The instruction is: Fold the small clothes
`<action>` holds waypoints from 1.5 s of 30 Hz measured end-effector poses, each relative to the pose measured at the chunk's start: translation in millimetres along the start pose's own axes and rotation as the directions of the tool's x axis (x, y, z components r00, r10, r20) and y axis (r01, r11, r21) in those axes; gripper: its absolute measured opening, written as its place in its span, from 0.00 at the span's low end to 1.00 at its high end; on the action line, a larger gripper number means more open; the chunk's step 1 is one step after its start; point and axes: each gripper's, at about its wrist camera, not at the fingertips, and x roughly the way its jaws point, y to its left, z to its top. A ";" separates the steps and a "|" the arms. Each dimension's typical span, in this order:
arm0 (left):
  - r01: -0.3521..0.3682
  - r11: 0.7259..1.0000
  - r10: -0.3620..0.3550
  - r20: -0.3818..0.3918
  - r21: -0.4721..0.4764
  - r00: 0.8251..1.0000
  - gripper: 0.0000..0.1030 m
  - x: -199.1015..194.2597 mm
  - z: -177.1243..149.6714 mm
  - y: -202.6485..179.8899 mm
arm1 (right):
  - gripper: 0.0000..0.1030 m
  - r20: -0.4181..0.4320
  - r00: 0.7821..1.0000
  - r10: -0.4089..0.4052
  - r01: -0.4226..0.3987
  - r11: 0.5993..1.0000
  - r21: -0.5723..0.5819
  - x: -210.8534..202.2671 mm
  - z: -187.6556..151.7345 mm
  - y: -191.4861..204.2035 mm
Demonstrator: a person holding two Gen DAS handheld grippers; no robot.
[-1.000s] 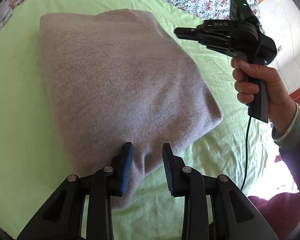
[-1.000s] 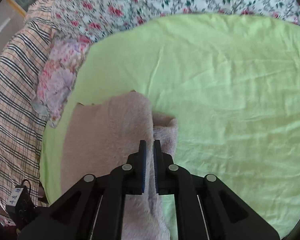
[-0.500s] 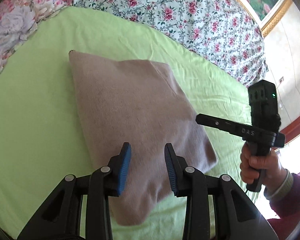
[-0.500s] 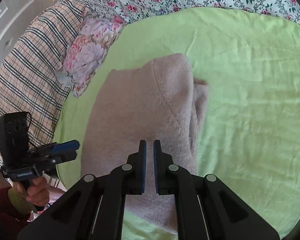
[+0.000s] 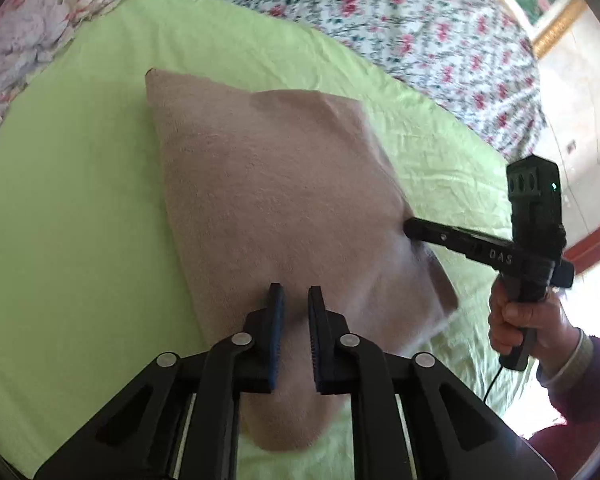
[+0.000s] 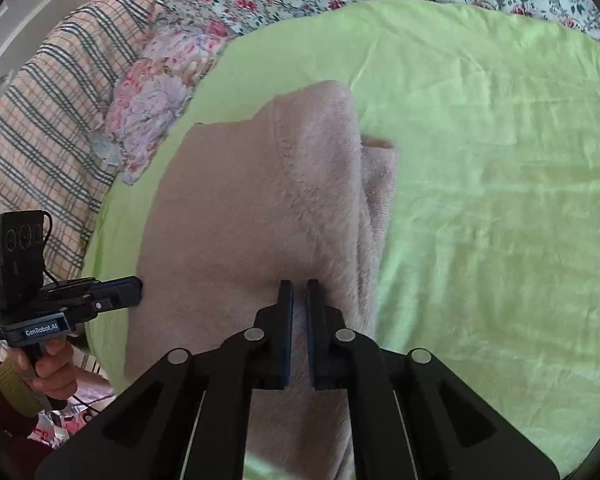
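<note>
Grippers (image 5: 296, 300) (image 6: 298, 292) angled down (garment (image 5: 276, 200) below)

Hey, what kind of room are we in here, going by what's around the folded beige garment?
Most likely a bedroom. The beige garment lies on a green sheet spread over a bed, with a floral quilt behind it and a plaid pillow or blanket to one side.

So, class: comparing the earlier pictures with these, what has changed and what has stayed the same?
The left gripper has narrowed, its jaws closing above the folded beige garment, nothing between them. The right gripper has dropped to the garment's edge, shut throughout. The garment stays folded on the green sheet.
</note>
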 end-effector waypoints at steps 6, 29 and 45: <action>0.015 0.999 -0.012 -0.077 0.039 0.997 0.17 -2.3 -43.7 -16.2 | 0.07 -0.075 0.997 -0.020 0.017 0.999 -0.048 -5.0 -47.0 4.3; -0.067 0.997 0.069 -0.089 0.027 0.994 0.25 -8.6 -85.3 -11.2 | 0.07 -0.043 0.996 -0.077 0.078 0.997 0.025 -27.8 -80.5 -3.2; -0.057 0.996 0.062 0.073 -0.063 0.995 0.46 -48.5 -7.1 1.7 | 0.34 0.093 0.996 -0.012 0.004 0.996 0.087 -37.3 6.4 8.5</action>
